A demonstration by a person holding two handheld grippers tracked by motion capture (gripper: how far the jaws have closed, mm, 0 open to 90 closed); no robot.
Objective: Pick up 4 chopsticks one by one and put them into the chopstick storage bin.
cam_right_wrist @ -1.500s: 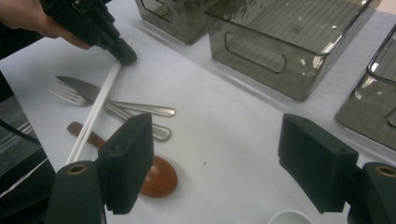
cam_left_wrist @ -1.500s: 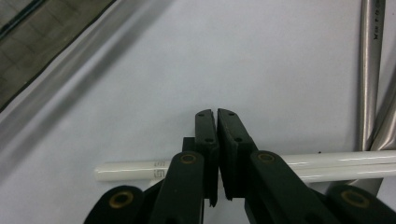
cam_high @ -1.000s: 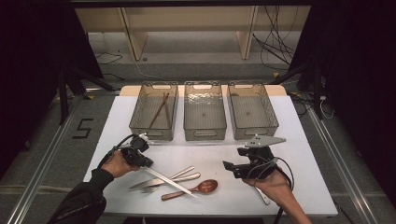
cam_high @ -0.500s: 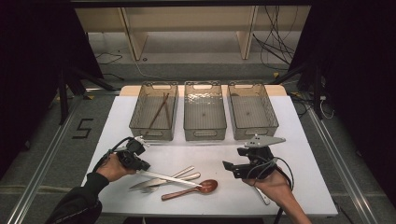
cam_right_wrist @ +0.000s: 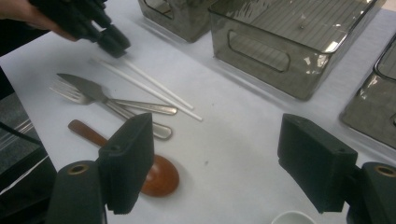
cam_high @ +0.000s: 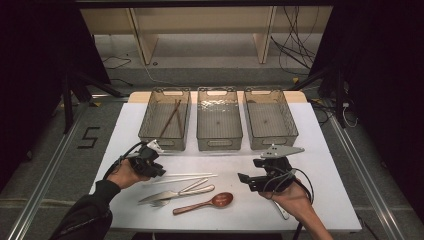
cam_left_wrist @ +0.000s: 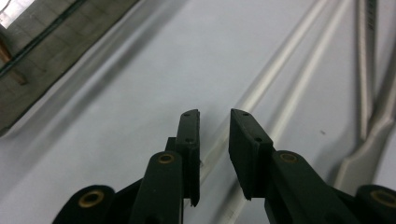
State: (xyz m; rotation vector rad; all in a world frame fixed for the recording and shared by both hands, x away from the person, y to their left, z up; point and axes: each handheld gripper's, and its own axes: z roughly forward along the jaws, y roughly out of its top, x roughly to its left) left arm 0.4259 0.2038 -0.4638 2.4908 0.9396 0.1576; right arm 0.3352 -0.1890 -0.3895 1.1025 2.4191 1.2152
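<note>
1. The left gripper (cam_high: pixel 159 170) rests at the near end of a pair of white chopsticks (cam_high: pixel 187 177) lying on the white desk (cam_high: pixel 330 165), in front of the left bin (cam_high: pixel 165 120).
2. Its jaws have just been opening to a narrow gap; one chopstick runs between them, unpressed.
3. A second ago the pair slanted toward the spoon (cam_high: pixel 205 203); now it lies level, seemingly released.
4. The right gripper (cam_high: pixel 250 180) hovers wide, empty, right of the spoon.

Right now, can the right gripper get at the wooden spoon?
Probably yes. The right gripper stands open just beside the wooden spoon, with bare table between them. The left gripper is over at the white chopsticks, out of its way.
</note>
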